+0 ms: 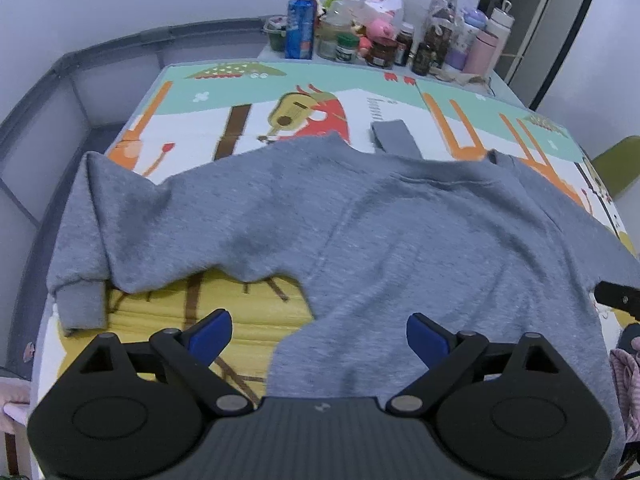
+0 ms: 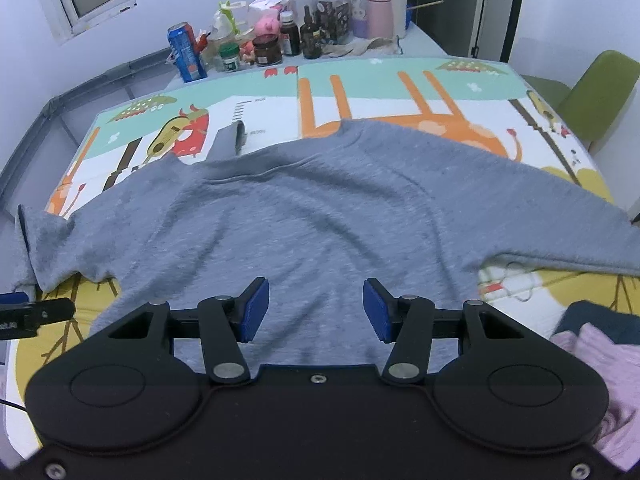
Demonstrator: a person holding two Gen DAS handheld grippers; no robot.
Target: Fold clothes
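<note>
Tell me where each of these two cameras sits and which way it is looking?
Left wrist view: sits on the left gripper, looking forward and down over the grey sweatshirt; its own open blue-padded fingers show, plus the other gripper's tip at the right edge.
Right wrist view: sits on the right gripper, looking down the sweatshirt's middle; its open fingers show.
Shared: the sweatshirt, the cartoon mat, the blue can and the clutter of bottles and jars beyond the mat.
</note>
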